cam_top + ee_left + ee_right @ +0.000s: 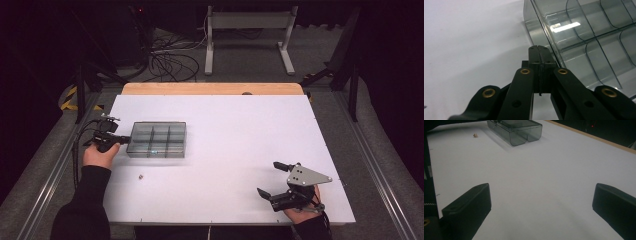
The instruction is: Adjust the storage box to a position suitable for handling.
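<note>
Near the desk's (225,125) front edge, the right gripper (274,179) rests with fingers spread, empty. Farther left, the left gripper (539,50), fingers pressed together, nudges the clear organizer box (156,139); push low and square so the box slides without twisting.

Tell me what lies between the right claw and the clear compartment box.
Bare white table, seen in the right gripper view, between right claw and clear plastic compartment box.

Black hand-held gripper (539,50), brass rivets, dark sleeves (92,192)
</note>
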The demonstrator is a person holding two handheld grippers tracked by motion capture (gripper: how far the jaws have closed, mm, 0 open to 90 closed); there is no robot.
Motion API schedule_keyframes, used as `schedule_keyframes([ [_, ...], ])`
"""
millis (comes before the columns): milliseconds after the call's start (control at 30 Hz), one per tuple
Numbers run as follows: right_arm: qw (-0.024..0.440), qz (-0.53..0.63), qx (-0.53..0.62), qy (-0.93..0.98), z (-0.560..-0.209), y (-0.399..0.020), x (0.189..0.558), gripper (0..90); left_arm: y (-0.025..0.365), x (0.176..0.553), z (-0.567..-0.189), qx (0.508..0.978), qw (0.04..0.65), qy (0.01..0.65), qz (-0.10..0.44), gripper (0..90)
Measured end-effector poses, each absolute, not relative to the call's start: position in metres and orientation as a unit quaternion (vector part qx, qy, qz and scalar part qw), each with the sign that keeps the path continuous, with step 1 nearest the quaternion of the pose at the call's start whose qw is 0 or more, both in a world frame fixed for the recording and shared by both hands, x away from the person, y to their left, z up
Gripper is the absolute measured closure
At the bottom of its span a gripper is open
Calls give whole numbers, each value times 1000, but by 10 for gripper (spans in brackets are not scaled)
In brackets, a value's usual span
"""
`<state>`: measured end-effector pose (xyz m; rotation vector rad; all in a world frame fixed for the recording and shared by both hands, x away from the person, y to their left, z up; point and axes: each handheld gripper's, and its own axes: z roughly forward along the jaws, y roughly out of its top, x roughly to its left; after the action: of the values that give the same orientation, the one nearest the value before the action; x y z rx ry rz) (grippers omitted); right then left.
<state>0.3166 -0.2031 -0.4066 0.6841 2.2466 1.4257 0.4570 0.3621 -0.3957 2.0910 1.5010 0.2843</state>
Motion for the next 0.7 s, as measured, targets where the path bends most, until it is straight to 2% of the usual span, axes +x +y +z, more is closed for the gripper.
schedule_keyframes([
  [700,176,513,249,802,-403,-194,341,23,292,458,-401,812,291,500,85,898],
])
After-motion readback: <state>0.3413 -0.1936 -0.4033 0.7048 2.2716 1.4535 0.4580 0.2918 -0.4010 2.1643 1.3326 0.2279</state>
